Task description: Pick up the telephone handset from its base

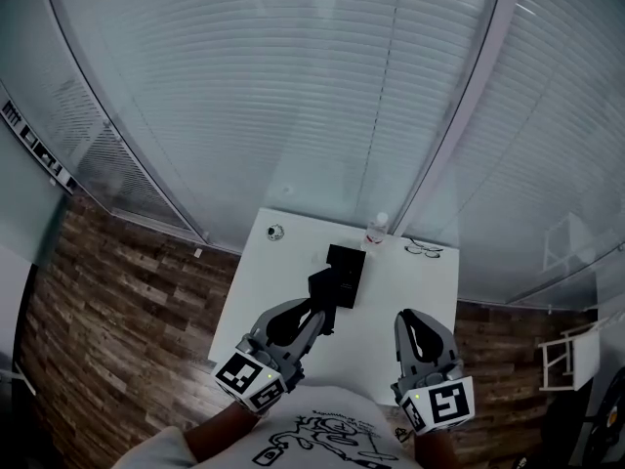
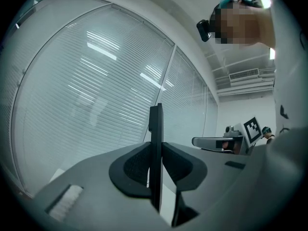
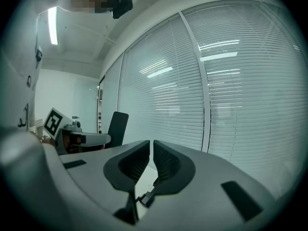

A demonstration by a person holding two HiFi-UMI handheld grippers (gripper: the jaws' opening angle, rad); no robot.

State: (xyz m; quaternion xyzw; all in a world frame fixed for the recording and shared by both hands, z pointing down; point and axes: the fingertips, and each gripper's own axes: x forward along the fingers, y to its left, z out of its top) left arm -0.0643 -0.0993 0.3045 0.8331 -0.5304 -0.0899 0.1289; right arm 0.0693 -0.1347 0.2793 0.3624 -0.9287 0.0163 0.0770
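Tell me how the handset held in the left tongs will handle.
The handset looks rigid: it stands straight where the left tongs pinch it. Its smooth black shell, held on a narrow edge, may slip or pivot. Seen edge-on it is thin, so probably light.

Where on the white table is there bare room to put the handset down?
Widest bare patch: the table right of the telephone base, between the glasses and the right hand-held gripper. A narrower strip lies left of the base, below the small round object. Crowded: the far edge by the bottle, and the middle, where the left hand-held gripper holds the handset.
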